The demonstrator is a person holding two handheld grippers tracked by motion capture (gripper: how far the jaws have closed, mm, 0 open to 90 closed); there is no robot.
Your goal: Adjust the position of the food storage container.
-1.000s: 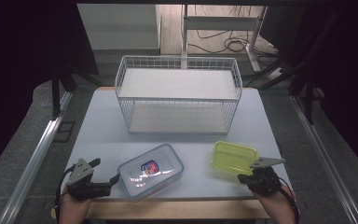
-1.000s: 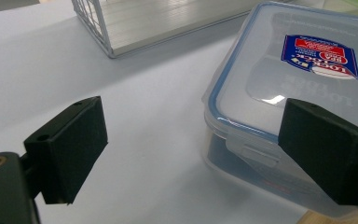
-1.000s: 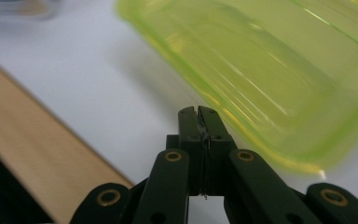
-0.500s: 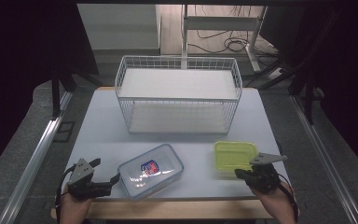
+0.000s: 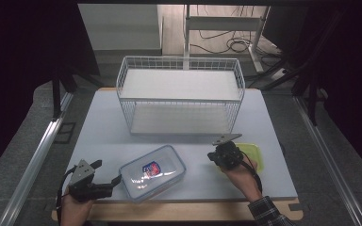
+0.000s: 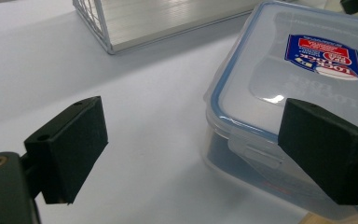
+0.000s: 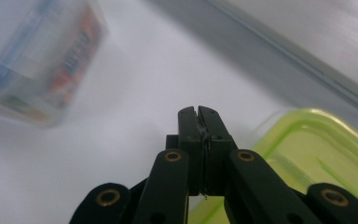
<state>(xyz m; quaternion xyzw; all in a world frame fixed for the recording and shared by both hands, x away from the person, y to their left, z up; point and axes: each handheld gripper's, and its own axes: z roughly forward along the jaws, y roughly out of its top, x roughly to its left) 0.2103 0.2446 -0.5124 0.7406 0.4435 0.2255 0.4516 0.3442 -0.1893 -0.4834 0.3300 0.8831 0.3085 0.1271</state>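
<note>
The left gripper [image 5: 104,186] is resting at the near table edge with jaws standing wide apart, one pad overlapping the near corner of the clear blue-rimmed container [image 5: 152,172]; whether it is touching cannot be told. Closing here is risking a corner pinch that is skidding the container sideways. Farther off, the right gripper [image 7: 198,111], jaws pressed together on nothing, is hovering beside the green container [image 7: 307,154]. Sweeping low is risking a knock toward the wire basket [image 5: 181,99].
</note>
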